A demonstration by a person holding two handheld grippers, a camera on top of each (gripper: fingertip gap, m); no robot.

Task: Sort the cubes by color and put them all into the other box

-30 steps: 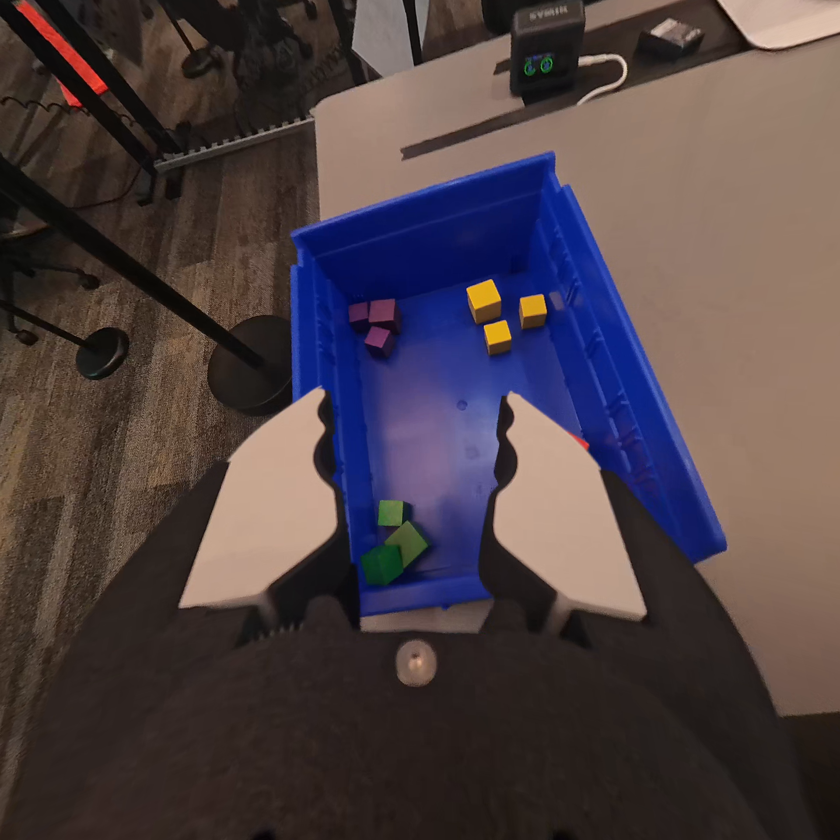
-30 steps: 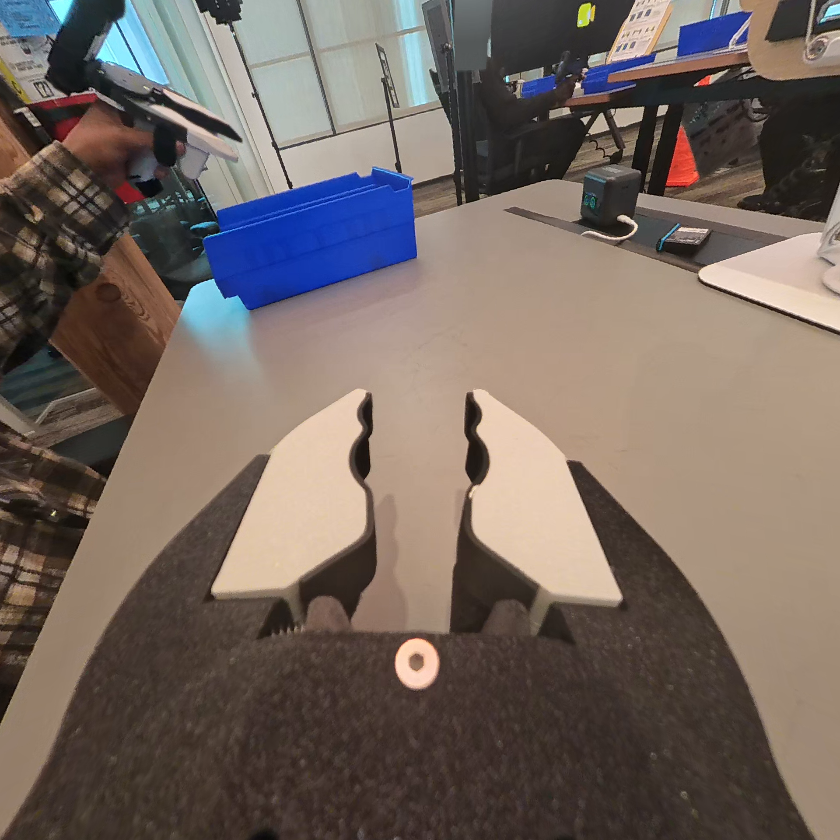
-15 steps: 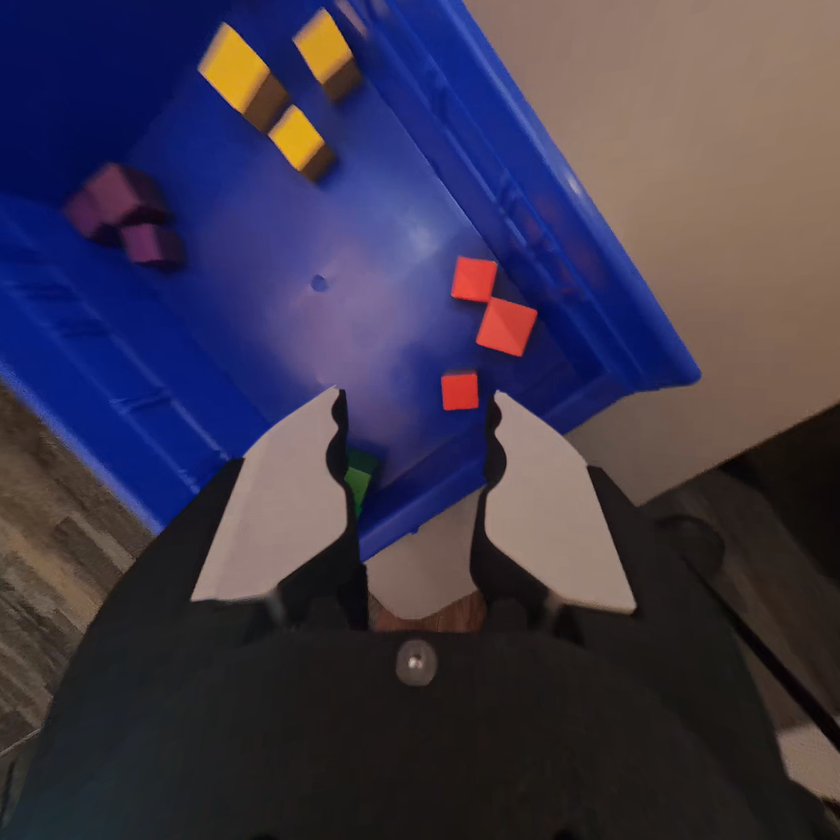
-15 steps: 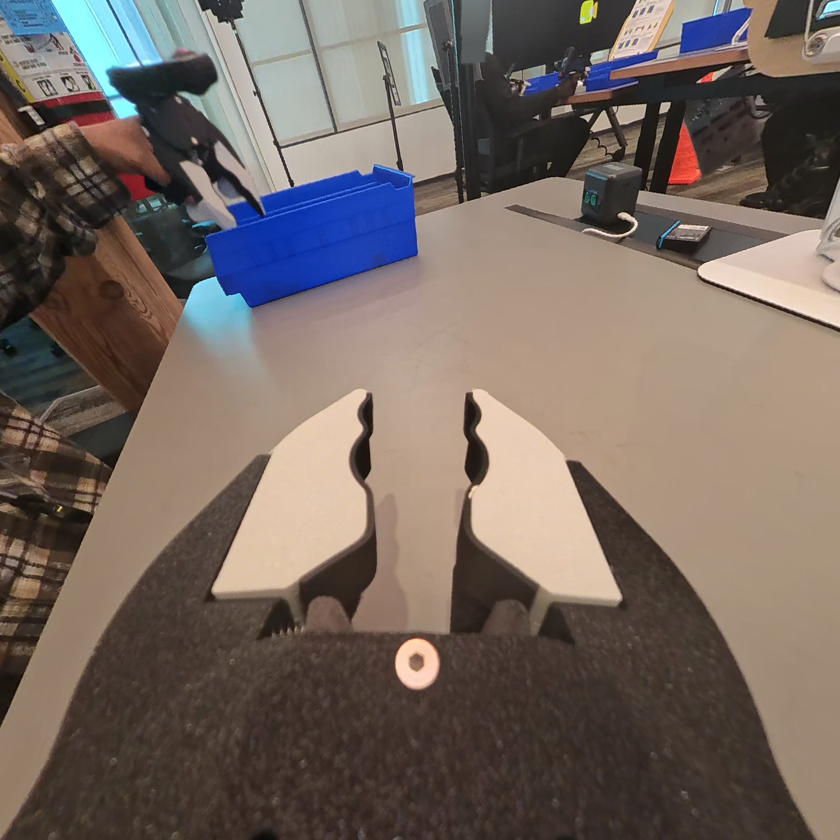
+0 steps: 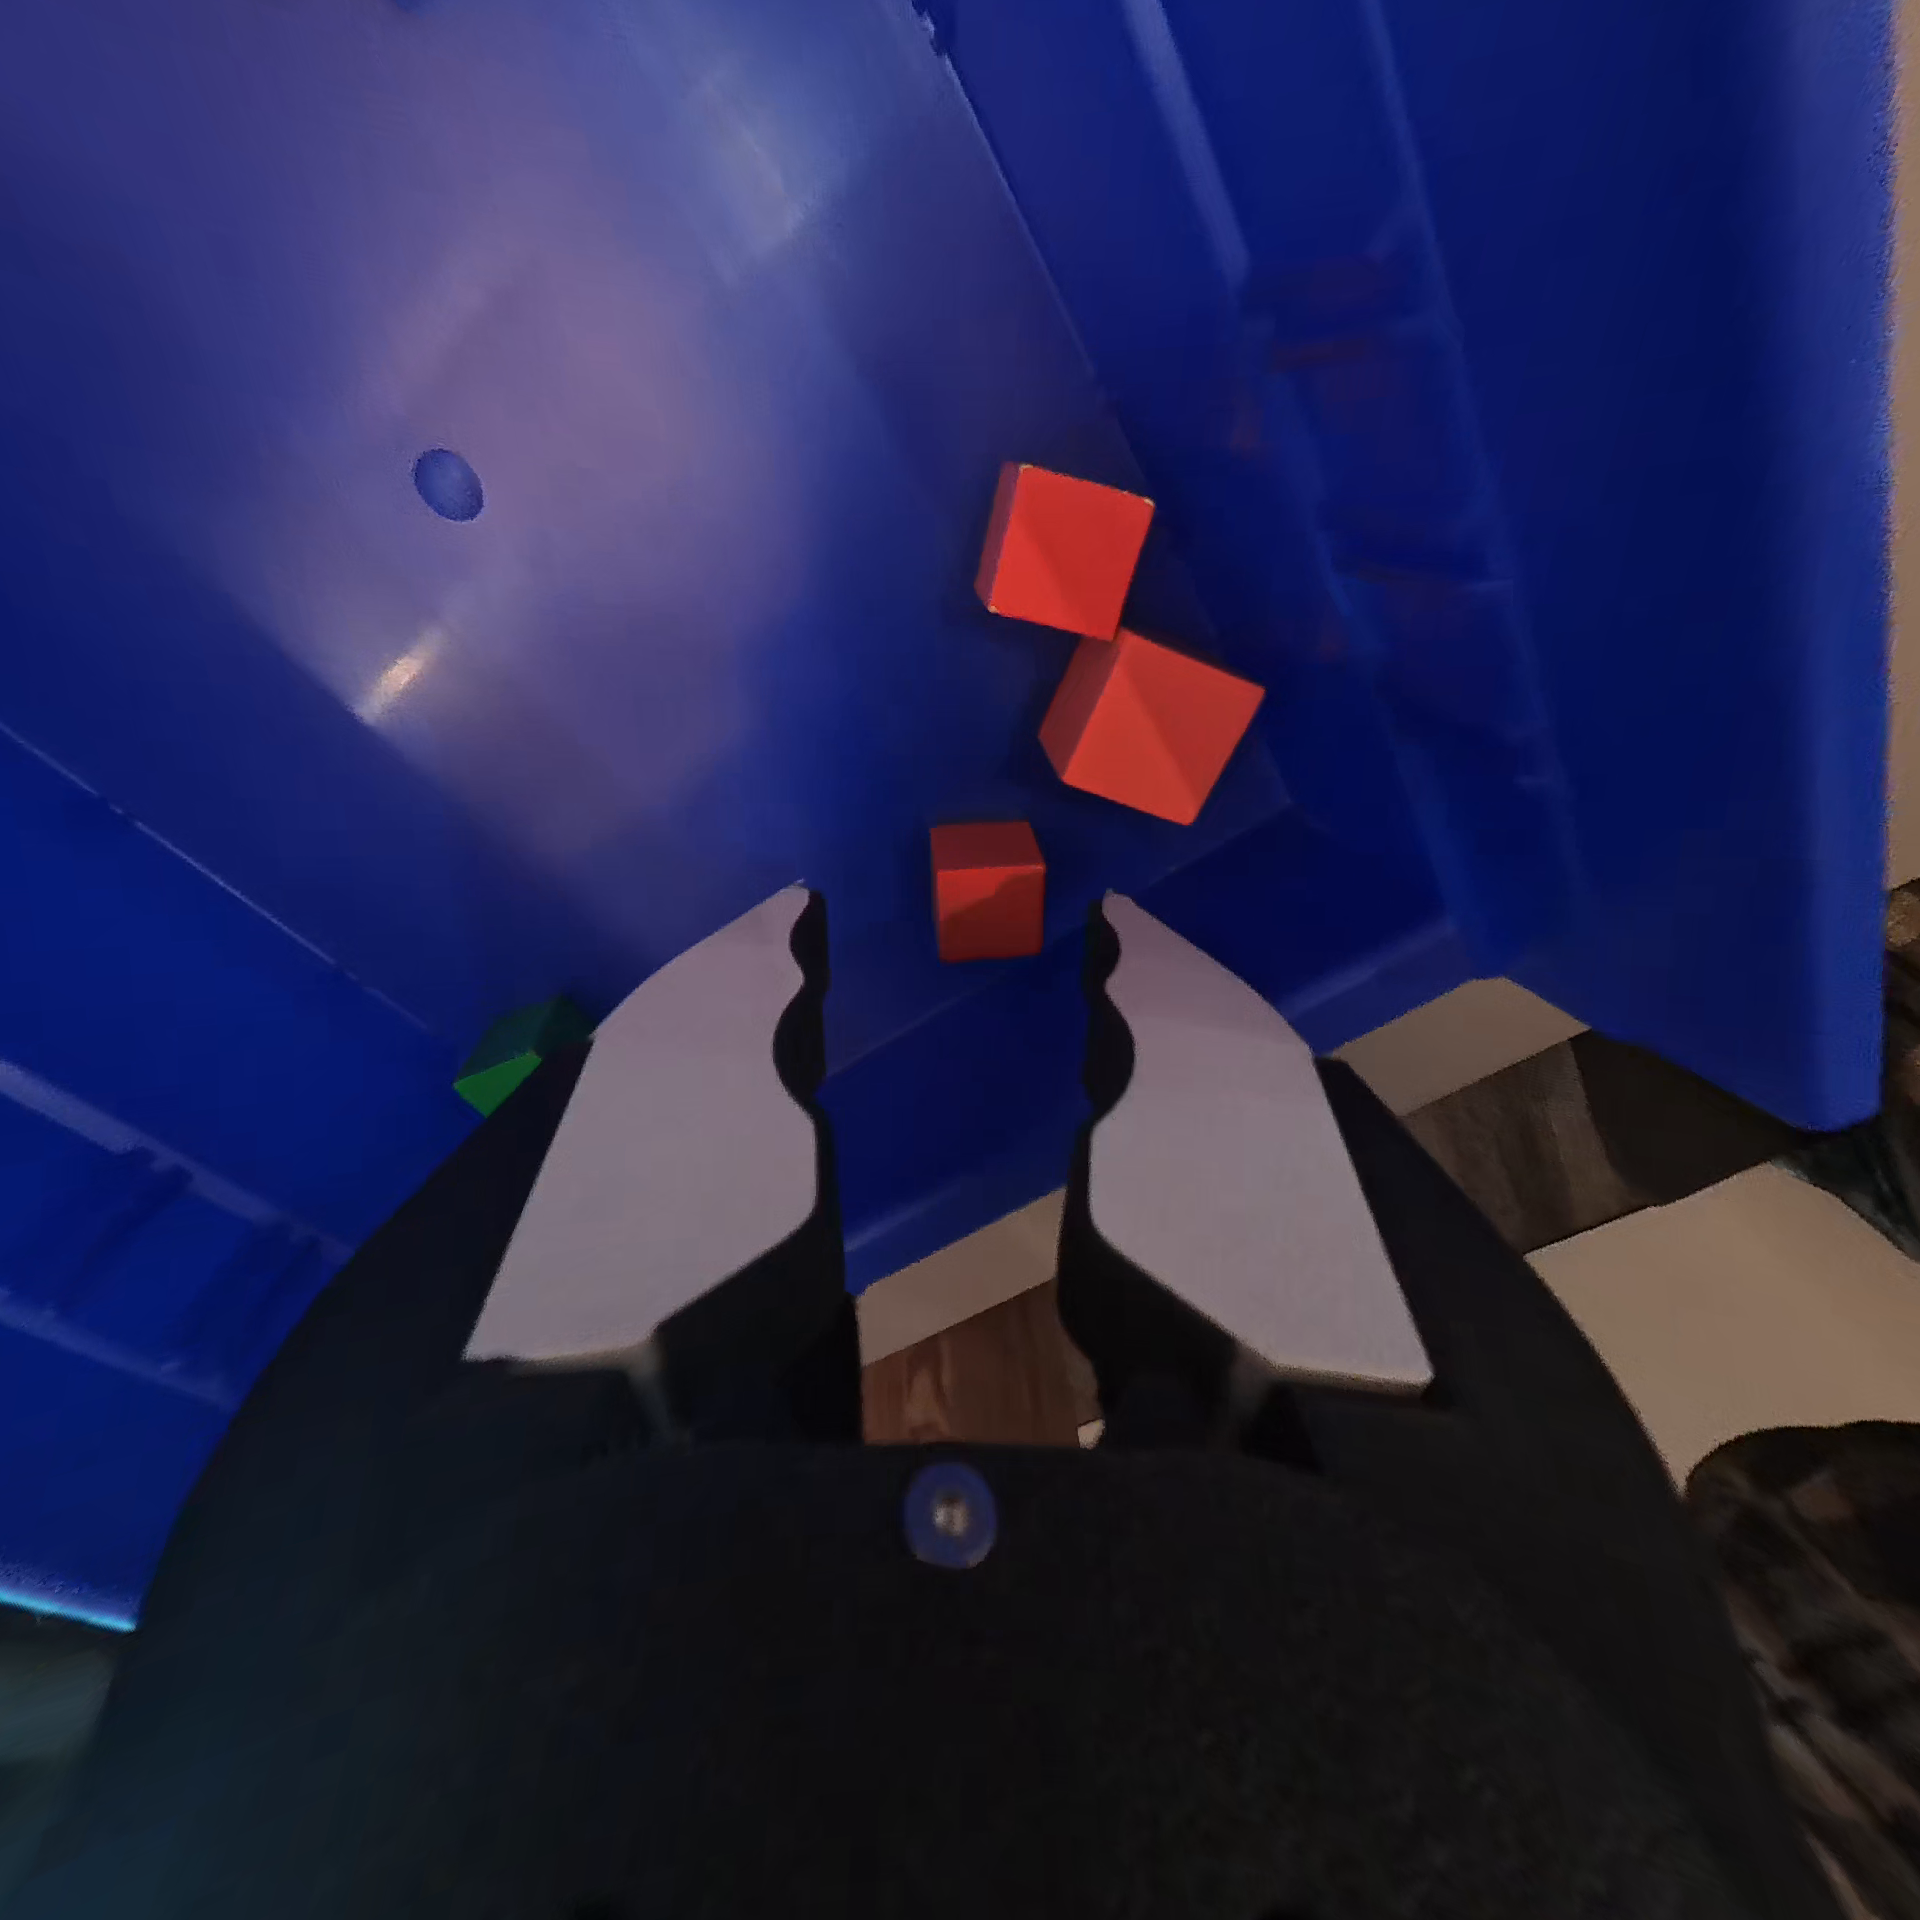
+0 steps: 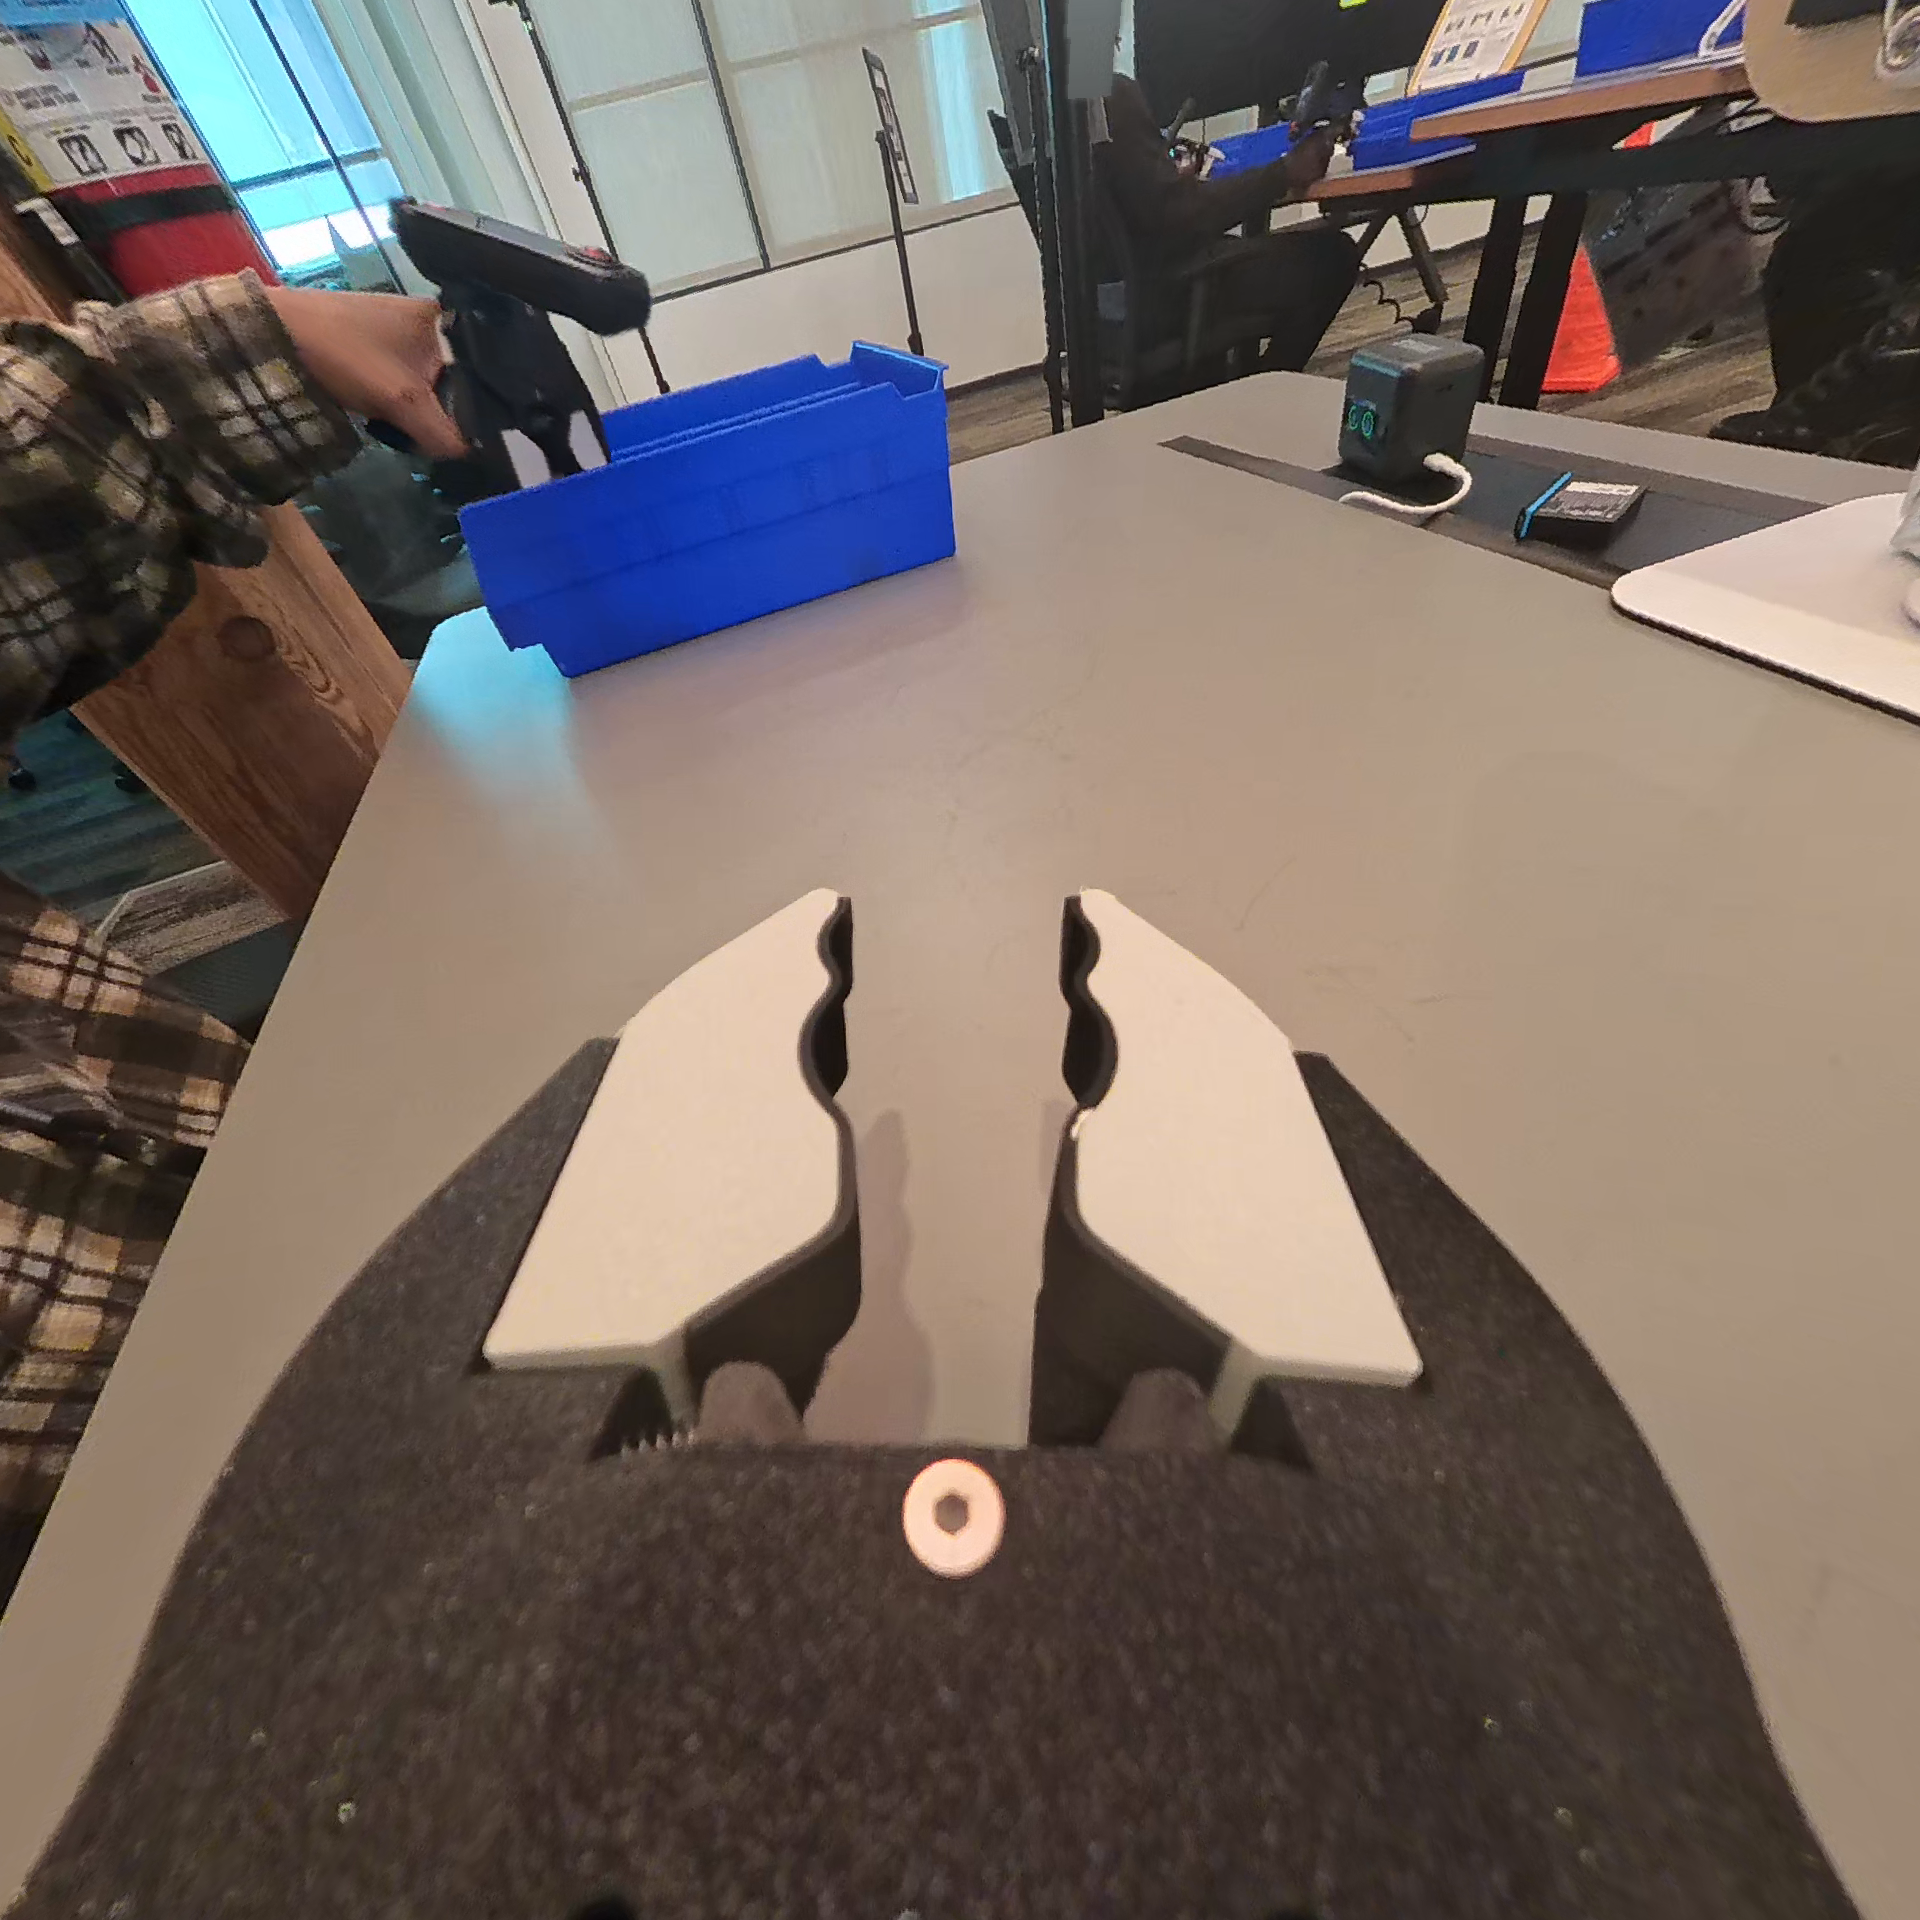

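Left tongs (image 5: pixel 951 899) are inside the blue box (image 5: pixel 312 987), jaws apart, holding nothing. One small red cube (image 5: pixel 987 891) lies on the box floor just ahead of the tips, roughly between them but not touching either finger. Two more red cubes (image 5: pixel 1065 551) (image 5: pixel 1148 727) sit farther in, corner to corner, close to the box's side wall. A green cube (image 5: pixel 514 1055) shows partly at the outer edge of the left finger (image 5: pixel 675 1143), against the near wall. Right tongs (image 6: pixel 956 909) rest low over the grey tabletop (image 6: pixel 1247 779), jaws apart, empty, well apart from the box. From the right wrist view the box (image 6: pixel 727 520) stands at the far left corner of the tabletop, with a hand (image 6: pixel 374 364) in a plaid sleeve holding the left tongs (image 6: pixel 551 452), tips dipped below the box rim. A small dark device (image 6: pixel 1408 410) with a white cable stands at the far right.
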